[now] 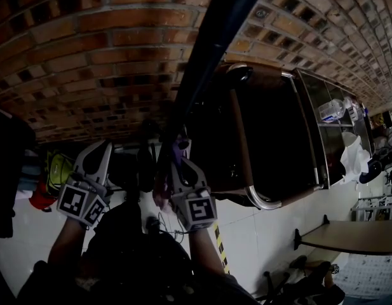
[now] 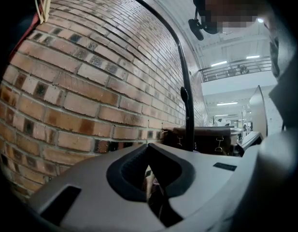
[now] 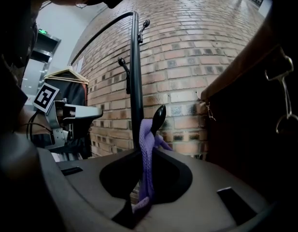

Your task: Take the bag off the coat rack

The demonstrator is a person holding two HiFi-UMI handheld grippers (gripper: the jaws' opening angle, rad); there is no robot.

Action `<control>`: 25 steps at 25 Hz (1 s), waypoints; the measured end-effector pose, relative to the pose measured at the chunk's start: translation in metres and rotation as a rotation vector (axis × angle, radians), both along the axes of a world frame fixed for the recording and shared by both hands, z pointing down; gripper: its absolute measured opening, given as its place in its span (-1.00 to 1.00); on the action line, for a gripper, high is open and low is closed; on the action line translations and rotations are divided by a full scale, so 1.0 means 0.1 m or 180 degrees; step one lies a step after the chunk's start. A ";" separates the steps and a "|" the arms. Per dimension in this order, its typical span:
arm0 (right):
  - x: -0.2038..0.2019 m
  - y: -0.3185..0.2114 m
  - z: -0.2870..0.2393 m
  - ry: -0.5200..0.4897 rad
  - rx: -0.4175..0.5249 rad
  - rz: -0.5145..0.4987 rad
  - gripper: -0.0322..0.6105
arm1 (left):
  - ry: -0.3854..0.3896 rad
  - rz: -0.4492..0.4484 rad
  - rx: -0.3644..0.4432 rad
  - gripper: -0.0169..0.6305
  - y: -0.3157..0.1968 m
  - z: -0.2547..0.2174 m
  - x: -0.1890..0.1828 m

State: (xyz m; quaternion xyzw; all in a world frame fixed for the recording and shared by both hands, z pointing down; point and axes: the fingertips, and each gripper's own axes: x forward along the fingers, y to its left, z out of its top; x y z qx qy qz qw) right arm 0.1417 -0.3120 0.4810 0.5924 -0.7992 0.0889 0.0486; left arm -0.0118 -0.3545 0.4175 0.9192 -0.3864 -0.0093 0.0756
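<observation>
Looking down in the head view, the two grippers sit side by side at the foot of a brick wall (image 1: 87, 43), close to the black pole of the coat rack (image 1: 208, 37). The left gripper (image 1: 101, 148) points at the wall with nothing visibly in it. The right gripper (image 1: 176, 156) has its tips against the pole, where a bit of the purple bag strap (image 1: 177, 150) shows. What hangs below the strap is too dark to tell. A dark brown case with a chrome tube (image 1: 272, 126) lies just right of the pole.

In the left gripper view, the jaws stand with their tips drawn together and only a thin slit between them. Nothing is pinched there. Something pale shows through the slit from behind. Ahead are the bricks, the curved pole and the brown case's metal clasps (image 2: 219, 141).

In the right gripper view, the strap is looped over a black hook (image 3: 159, 115) on the pole. From the hook it drops straight into the jaws. They are nearly closed and pinch it low down, so the strap runs taut from hook to grip. The left gripper and its marker cube (image 3: 45, 96) show at the left edge, apart from the strap.
</observation>
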 end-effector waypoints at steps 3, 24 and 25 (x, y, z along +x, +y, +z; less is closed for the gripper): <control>0.03 -0.04 -0.18 -0.0029 0.0100 -0.0015 -0.72 | 0.0028 -0.0011 -0.0008 -0.89 -0.04 -0.01 0.02; 0.54 0.70 -1.21 -0.0588 0.0574 0.0147 -0.72 | 0.0103 -0.0047 0.0094 -0.89 0.35 -0.26 0.11; 0.56 0.79 -1.26 -0.0635 0.0600 0.0146 -0.72 | 0.0118 -0.0054 0.0100 -0.89 0.41 -0.28 0.10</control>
